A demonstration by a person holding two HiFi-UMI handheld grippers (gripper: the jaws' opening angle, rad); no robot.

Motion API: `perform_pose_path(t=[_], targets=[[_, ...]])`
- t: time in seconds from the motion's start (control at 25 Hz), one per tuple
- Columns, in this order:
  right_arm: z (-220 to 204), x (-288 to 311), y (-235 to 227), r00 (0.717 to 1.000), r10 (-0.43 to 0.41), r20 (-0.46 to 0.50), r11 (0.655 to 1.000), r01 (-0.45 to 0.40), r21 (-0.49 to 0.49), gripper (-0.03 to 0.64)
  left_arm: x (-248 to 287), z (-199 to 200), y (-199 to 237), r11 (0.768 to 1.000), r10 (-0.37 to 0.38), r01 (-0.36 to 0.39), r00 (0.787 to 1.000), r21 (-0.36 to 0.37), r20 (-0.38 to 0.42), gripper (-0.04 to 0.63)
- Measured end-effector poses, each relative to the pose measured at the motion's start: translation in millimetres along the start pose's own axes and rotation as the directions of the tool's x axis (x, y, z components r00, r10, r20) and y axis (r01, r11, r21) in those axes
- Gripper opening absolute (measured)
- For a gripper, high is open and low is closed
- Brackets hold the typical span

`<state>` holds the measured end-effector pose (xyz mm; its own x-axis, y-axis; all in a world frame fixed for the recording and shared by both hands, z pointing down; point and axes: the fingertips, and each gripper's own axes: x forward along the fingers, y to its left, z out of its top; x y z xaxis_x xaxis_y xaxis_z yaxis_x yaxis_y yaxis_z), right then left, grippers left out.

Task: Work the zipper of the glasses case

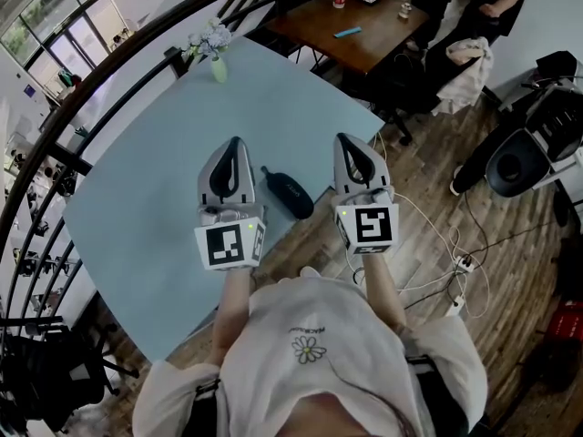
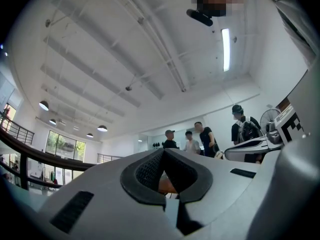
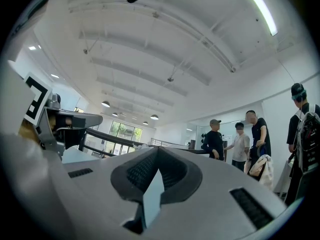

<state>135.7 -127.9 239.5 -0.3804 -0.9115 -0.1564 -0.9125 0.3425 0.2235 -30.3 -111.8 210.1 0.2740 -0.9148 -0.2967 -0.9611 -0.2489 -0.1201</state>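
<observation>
The black glasses case lies on the light blue table near its right edge, between my two grippers in the head view. My left gripper is to the left of the case, shut, with nothing in it. To the case's right is my right gripper, likewise shut and empty. Both are held above the table, clear of the case. The left gripper view shows closed jaws aimed at the ceiling and far wall, and the right gripper view shows its closed jaws aimed the same way. Neither gripper view shows the case.
A small vase with flowers stands at the table's far corner. A black curved railing runs behind the table. A brown table with people around it is beyond. Cables and a power strip lie on the wooden floor at right.
</observation>
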Motion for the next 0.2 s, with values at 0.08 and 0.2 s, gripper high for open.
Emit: perform_pose_path(t=[0.08, 0.2], targets=[[-0.4, -0.1, -1.4, 1.000, -0.003, 0.003, 1.000, 0.003, -0.001, 0.006, 0.1, 0.8, -0.5, 1.000, 0.001, -0.001, 1.000, 0.002, 0.002, 0.014], [-1.6, 0.4, -2.9, 1.000, -0.007, 0.007, 1.000, 0.007, -0.002, 0.006, 0.4, 1.0, 0.1, 1.000, 0.004, -0.004, 1.000, 0.009, 0.004, 0.014]])
